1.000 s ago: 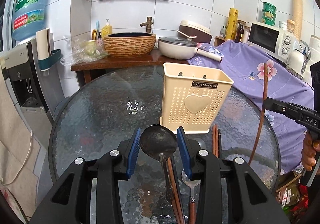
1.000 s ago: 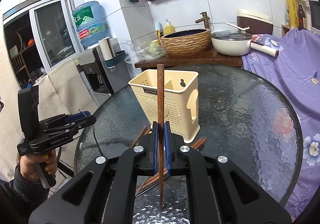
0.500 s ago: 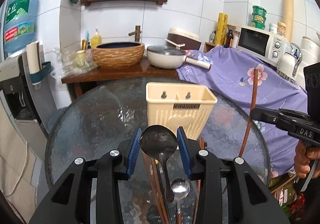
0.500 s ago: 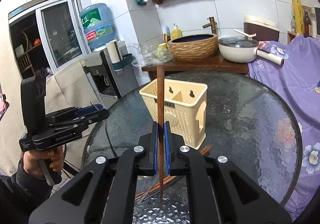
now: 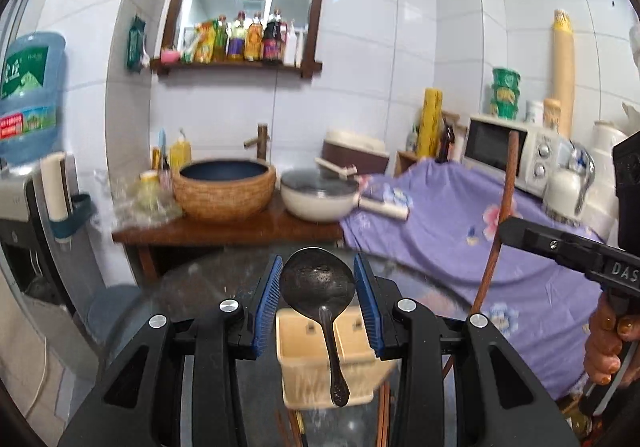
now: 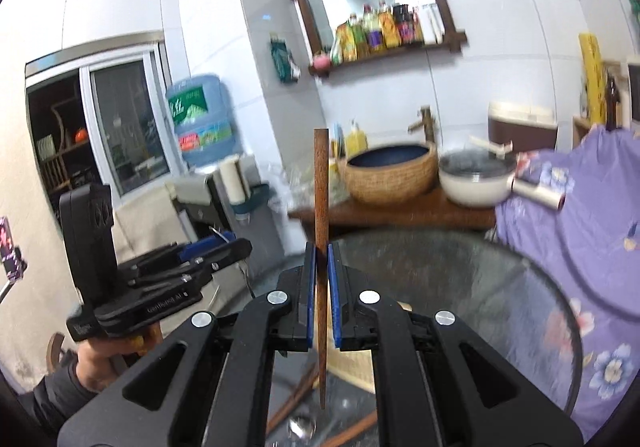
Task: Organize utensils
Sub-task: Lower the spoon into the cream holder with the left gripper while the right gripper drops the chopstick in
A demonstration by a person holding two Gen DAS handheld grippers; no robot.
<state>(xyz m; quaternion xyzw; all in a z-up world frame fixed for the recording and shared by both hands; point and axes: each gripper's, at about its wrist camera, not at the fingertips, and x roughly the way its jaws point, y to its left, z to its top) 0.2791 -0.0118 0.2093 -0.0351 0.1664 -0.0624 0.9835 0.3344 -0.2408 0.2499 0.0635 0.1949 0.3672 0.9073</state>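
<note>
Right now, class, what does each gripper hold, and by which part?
The left gripper holds a dark spoon by its bowl. The right gripper holds a chopstick about midway along.

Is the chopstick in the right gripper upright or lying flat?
Upright. The chopstick stands nearly vertical between the shut pads of the right gripper, its blunt end up and its thin tip hanging above the glass table.

holder blurred, partly hidden by spoon, chopstick tip blurred
</note>
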